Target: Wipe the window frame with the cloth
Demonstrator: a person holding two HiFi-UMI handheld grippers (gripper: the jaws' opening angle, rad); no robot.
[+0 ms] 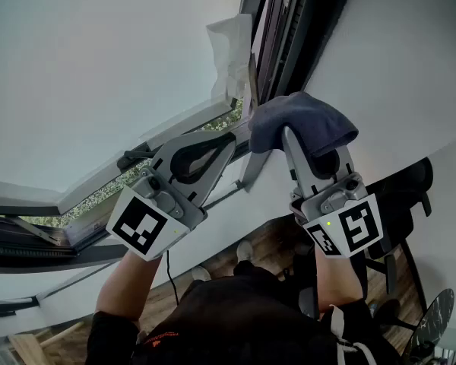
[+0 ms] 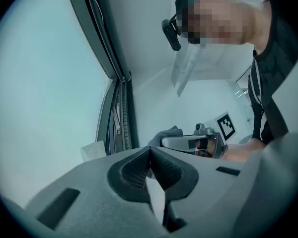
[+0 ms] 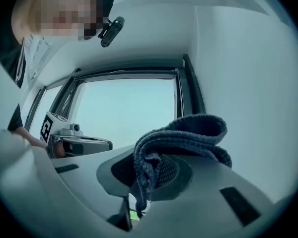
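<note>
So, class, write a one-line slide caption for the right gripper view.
Right tool shut on a folded grey cloth, facing the dark window frame; left tool beside it.

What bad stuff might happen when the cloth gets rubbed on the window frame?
1. The cloth is bunched up, and the right hand-held gripper pinches only one fold of it. It might slip out when it rubs on the window frame.
2. A piece of white paper sticks out beside the frame. The cloth might catch it and tear it or pull it loose.
</note>
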